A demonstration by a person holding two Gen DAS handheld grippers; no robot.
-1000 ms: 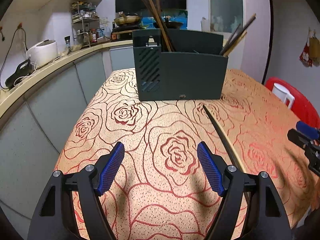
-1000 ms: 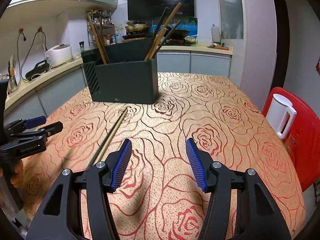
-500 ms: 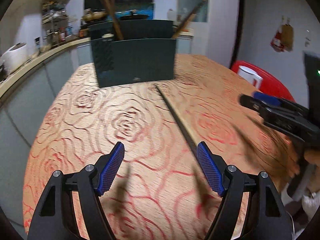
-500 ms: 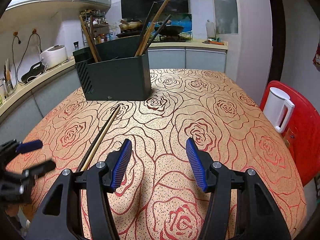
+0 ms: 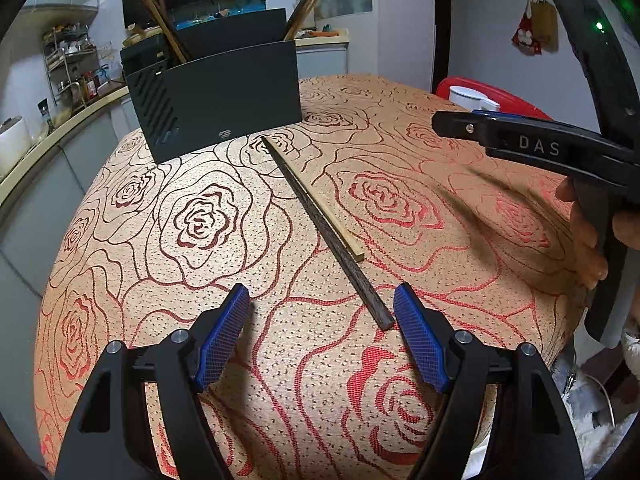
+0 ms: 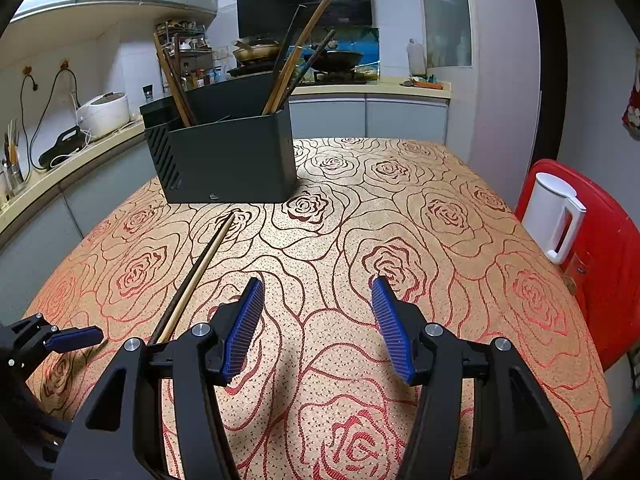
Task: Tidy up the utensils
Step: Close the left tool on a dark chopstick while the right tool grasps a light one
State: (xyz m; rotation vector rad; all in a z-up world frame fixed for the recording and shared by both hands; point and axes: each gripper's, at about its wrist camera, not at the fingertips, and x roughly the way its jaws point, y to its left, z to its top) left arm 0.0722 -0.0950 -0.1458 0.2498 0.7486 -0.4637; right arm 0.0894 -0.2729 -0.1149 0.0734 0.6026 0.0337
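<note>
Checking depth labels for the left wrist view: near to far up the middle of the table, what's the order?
Left tongs → near end of the dark chopstick → light chopstick beside it → dark utensil holder with upright chopsticks → kitchen counter.

Both wrist views look down across the tabletop [image 5: 224, 216] toward the dark utensil box [image 5: 224, 96], the left one nearer.
</note>
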